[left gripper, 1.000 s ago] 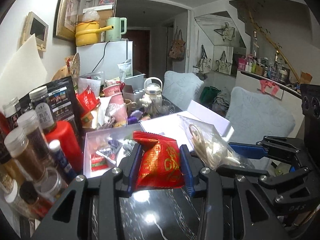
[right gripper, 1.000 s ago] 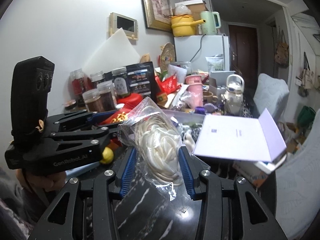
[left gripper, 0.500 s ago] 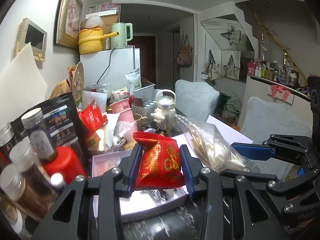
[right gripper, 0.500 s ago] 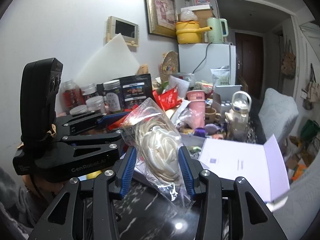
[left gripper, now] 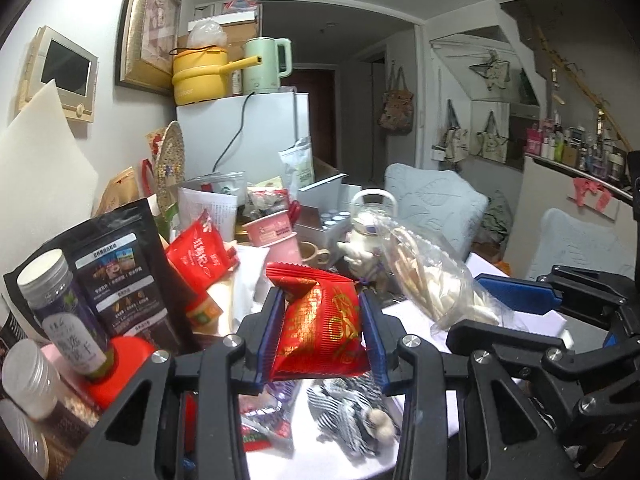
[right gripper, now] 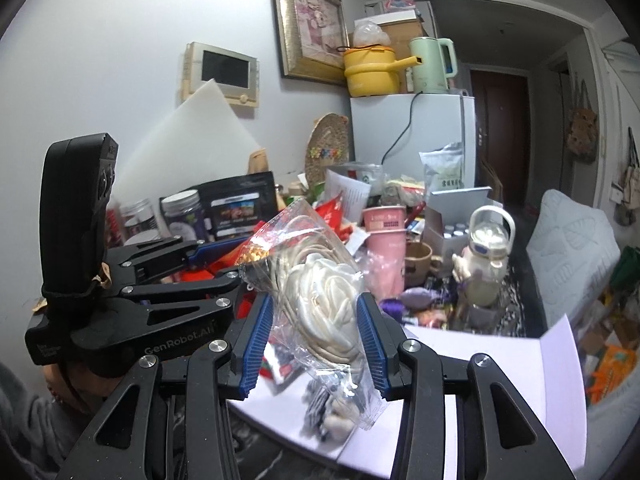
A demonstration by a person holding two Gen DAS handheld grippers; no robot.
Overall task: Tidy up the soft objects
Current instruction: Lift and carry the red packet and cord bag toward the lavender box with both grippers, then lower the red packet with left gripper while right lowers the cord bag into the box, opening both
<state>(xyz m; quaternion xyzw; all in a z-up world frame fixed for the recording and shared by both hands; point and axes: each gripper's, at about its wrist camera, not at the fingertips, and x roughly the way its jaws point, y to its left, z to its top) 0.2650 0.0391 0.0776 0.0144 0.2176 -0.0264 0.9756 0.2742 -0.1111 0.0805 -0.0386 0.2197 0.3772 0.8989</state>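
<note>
My left gripper (left gripper: 322,336) is shut on a red and gold foil pouch (left gripper: 320,328) and holds it above an open white box (left gripper: 424,420). The box holds small wrapped packets and a black-and-white striped soft item (left gripper: 344,408). My right gripper (right gripper: 316,336) is shut on a clear plastic bag of coiled white cord (right gripper: 320,296), also above the box (right gripper: 460,412). The bag shows in the left wrist view (left gripper: 432,280), just right of the pouch. The left gripper's body (right gripper: 132,292) sits close on the right gripper's left.
The table is crowded: jars (left gripper: 60,312), a black pouch (left gripper: 120,280), a red snack bag (left gripper: 200,260), pink cups (right gripper: 386,240), a white figurine jar (right gripper: 484,260). A small fridge (right gripper: 412,136) stands at the back. The box's lid (right gripper: 560,368) stands open at the right.
Both grippers have moved forward over the open box while keeping hold of the pouch and the bag. The box now lies under the fingers, and the clutter looks closer.
</note>
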